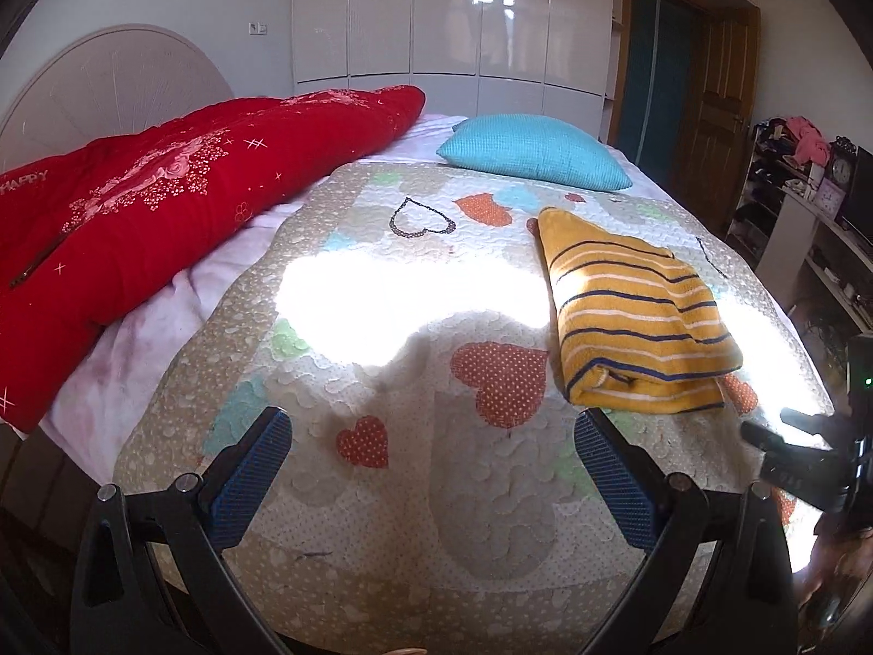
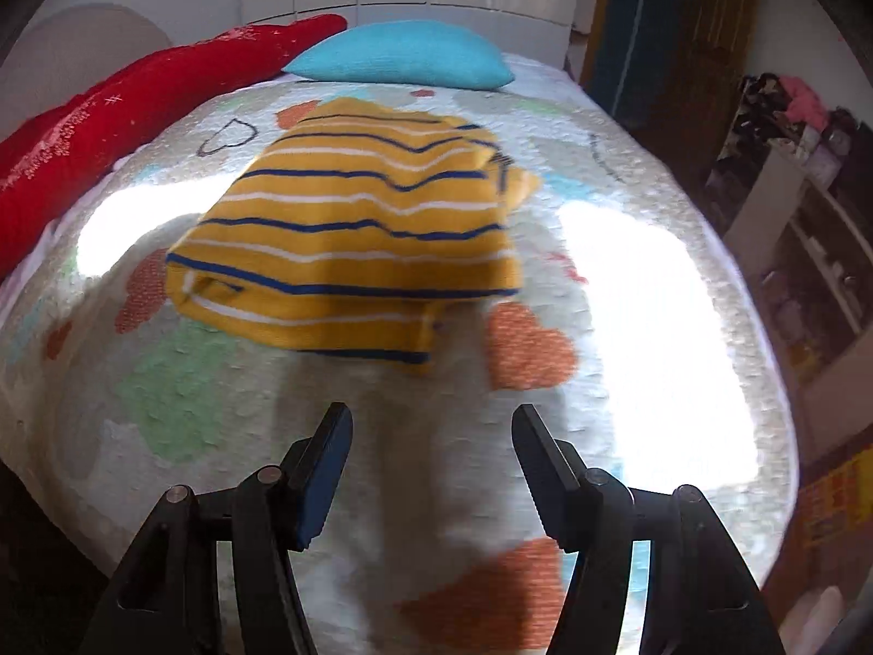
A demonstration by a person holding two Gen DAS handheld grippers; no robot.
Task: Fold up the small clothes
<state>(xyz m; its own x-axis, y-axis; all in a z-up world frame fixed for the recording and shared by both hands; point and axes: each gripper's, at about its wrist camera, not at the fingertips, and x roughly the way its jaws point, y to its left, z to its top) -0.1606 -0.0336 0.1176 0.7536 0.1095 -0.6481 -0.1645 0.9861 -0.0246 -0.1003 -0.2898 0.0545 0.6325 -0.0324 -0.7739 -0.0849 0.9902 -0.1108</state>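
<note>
A yellow knit garment with navy and white stripes (image 1: pixel 638 322) lies folded into a compact stack on the heart-patterned quilt (image 1: pixel 414 327). In the left wrist view my left gripper (image 1: pixel 431 426) is open and empty, near the quilt's front edge, to the left of the garment. My right gripper shows at the right edge of that view (image 1: pixel 785 426). In the right wrist view the garment (image 2: pixel 354 234) lies just ahead of my right gripper (image 2: pixel 431 420), which is open and empty above the quilt (image 2: pixel 218 382).
A red duvet (image 1: pixel 163 213) lies along the bed's left side and a turquoise pillow (image 1: pixel 534 150) at its head. White wardrobes (image 1: pixel 453 27) stand behind. Cluttered shelves (image 1: pixel 807 185) and a wooden door (image 1: pixel 720 82) stand to the right.
</note>
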